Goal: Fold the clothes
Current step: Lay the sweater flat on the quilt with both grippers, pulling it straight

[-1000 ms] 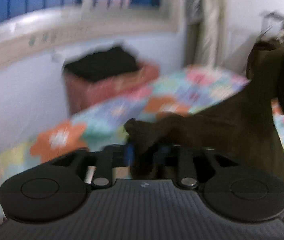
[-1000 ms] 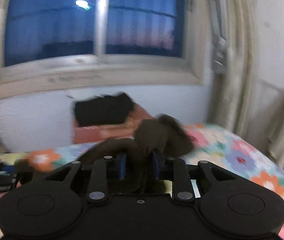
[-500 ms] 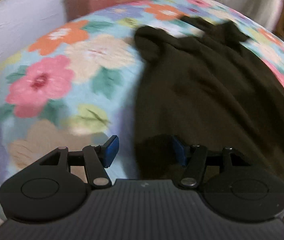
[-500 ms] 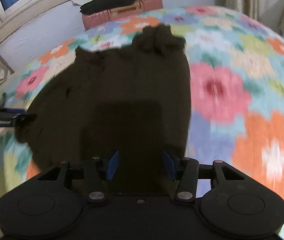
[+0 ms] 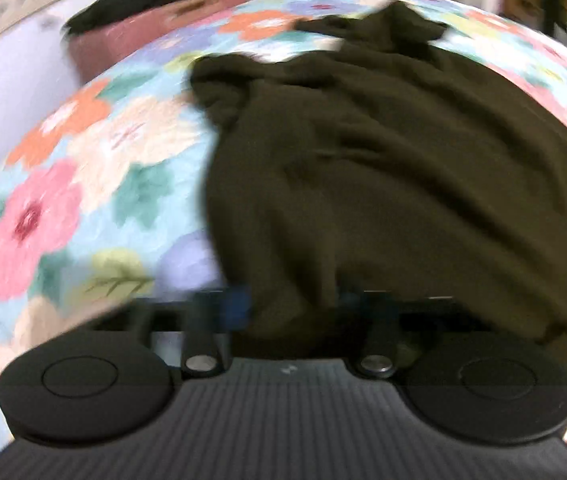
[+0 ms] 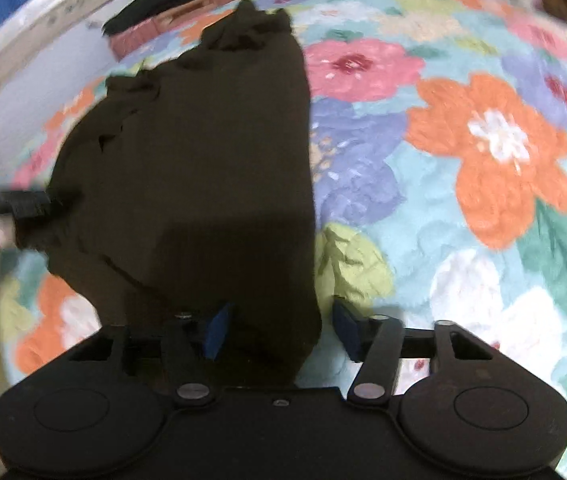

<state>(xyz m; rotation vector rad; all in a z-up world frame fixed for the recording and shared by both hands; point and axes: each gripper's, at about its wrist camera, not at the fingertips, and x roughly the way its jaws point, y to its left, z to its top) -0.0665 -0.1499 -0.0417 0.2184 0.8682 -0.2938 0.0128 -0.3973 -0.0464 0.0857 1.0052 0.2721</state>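
Floral bedding covered the bed that carried the work; a reddish box with dark clothing on top stood against the wall in the upper left of both views.

A dark brown garment lay spread on the bed, bunched at its far end and flatter toward the cameras.

Handling, as a judgement: the fabric appeared soft, light and limp. It would sag and crease, not hold a shape. Hold should be taken at the near hem corners, one per gripper.

The left gripper was blurred. Its jaws had just been closing with the near hem between them; whether the pads pressed the cloth could not be told. The right gripper had its jaws apart, also just narrowed, with the hem's right corner between them and a gap at the right pad.

Compared with one second earlier, when both grippers held the garment bunched in the air facing the window, it lay flat on the bed.
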